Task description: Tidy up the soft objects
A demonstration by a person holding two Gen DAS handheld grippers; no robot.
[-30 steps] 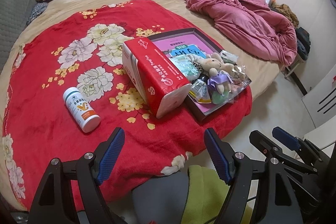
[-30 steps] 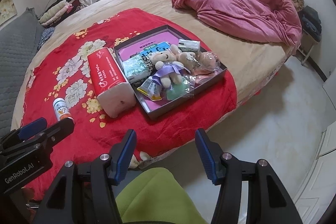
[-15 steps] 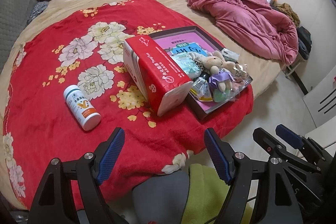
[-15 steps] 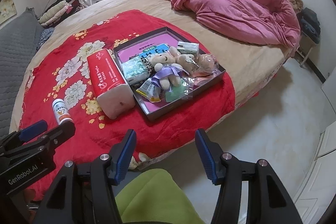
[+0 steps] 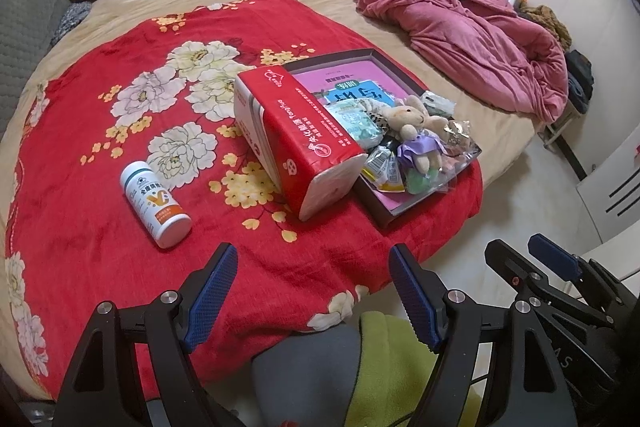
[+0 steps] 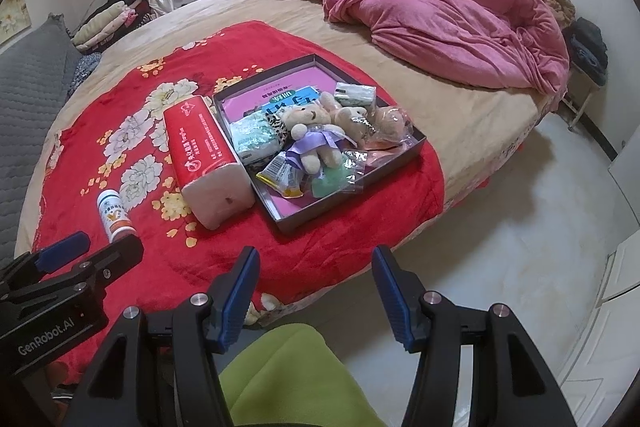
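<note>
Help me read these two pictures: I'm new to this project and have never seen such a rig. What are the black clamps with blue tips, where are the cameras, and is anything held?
No robot here: a person holds a two-finger gripper in each hand. Each gripper carries a fisheye camera looking along its fingers, hence the bent edges. One picture comes from the left gripper, the other from the right gripper; each also shows its neighbour at the side. Both stand open near the bed's edge and hold nothing. On the red blanket lie a white bottle and a red tissue pack, beside a shallow tray holding a teddy and small wrapped packets. A pink quilt is bunched further back.
</note>
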